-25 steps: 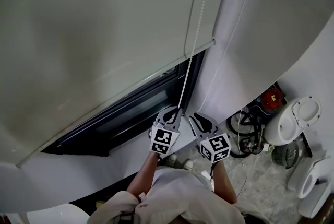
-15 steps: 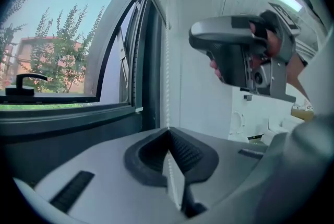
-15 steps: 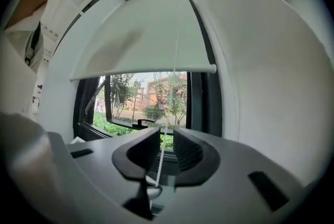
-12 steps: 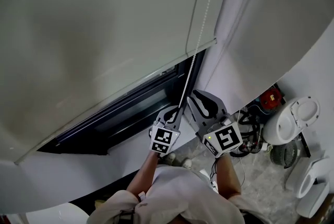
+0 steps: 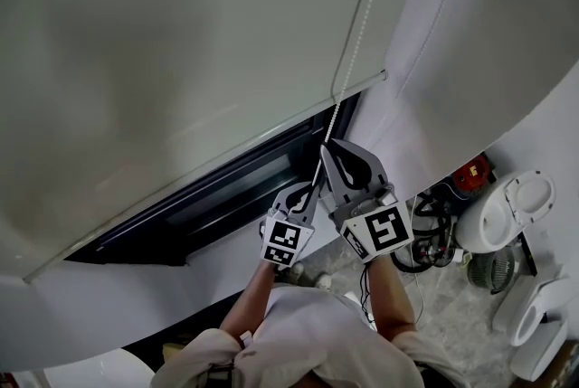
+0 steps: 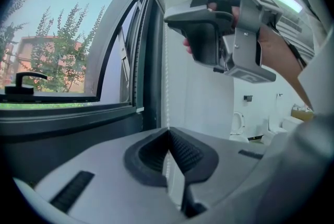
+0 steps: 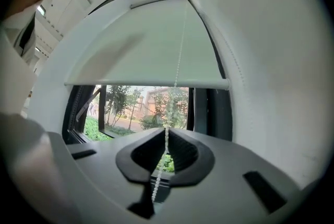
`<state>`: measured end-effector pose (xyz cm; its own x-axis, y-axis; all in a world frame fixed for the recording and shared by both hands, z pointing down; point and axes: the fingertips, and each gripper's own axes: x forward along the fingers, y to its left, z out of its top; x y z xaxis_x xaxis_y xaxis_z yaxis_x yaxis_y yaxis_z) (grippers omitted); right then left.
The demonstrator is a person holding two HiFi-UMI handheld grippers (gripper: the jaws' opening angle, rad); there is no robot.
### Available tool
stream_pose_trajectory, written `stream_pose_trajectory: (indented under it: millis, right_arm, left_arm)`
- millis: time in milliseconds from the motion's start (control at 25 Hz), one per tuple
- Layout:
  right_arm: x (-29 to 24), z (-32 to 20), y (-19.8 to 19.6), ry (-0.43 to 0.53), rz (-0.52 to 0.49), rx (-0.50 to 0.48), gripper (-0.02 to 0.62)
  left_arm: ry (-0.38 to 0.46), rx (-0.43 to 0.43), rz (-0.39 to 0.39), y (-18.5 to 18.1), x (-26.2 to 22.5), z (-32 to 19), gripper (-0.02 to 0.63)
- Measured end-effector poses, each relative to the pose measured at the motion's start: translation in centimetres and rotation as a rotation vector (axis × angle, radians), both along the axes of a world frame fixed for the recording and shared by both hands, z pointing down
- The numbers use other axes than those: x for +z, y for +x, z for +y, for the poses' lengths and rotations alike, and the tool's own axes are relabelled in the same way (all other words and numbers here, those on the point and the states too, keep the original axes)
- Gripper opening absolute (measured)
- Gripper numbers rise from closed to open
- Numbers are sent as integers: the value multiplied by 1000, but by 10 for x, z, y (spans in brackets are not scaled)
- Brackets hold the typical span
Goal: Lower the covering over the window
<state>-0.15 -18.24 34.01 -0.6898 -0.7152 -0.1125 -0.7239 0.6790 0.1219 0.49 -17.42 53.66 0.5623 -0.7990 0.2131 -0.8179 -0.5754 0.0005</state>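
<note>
A pale roller blind (image 5: 181, 42) covers most of the window, and its bottom bar (image 5: 226, 151) hangs above a strip of dark glass. The white bead chain (image 5: 362, 15) drops along the blind's right edge. My left gripper (image 5: 308, 192) is shut on the chain (image 6: 166, 71), which enters its closed tips (image 6: 168, 134). My right gripper (image 5: 327, 151) sits just above the left one, with its jaws closing on the same chain (image 7: 180, 45). The tips of the right gripper (image 7: 167, 133) meet around the beads. The left gripper view shows the right gripper (image 6: 209, 35) above it.
The dark window frame (image 5: 226, 196) runs under the blind, with a handle (image 6: 23, 79) on the sash. A curved white wall (image 5: 470, 61) stands right of the chain. Below right on the floor are white toilets (image 5: 502, 210), a red object (image 5: 470, 171) and coiled cables (image 5: 434, 214).
My right gripper rose from beside the left one to just above it and its jaws closed round the chain. The left gripper stayed put, still gripping.
</note>
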Motion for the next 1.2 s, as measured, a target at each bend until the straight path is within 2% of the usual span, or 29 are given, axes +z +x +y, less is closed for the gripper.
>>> stream_pose_trajectory:
  millis: [120, 440, 760, 1080, 1200]
  right_arm:
    - [9, -9, -3, -2, 4, 26, 9]
    - [48, -25, -10, -81, 14, 14, 9]
    - [79, -32, -21, -140, 27, 10, 9]
    - [112, -37, -20, -207, 46, 10, 9]
    - [124, -36, -21, -235, 52, 8, 9]
  left_arm:
    - [-32, 8, -20, 1, 7, -1, 15]
    - [-117, 10, -41, -1, 43, 0, 15]
    - [-165, 7, -62, -11, 72, 1, 15]
    - [-162, 13, -70, -6, 104, 8, 15]
    - [-184, 10, -75, -7, 115, 14, 15]
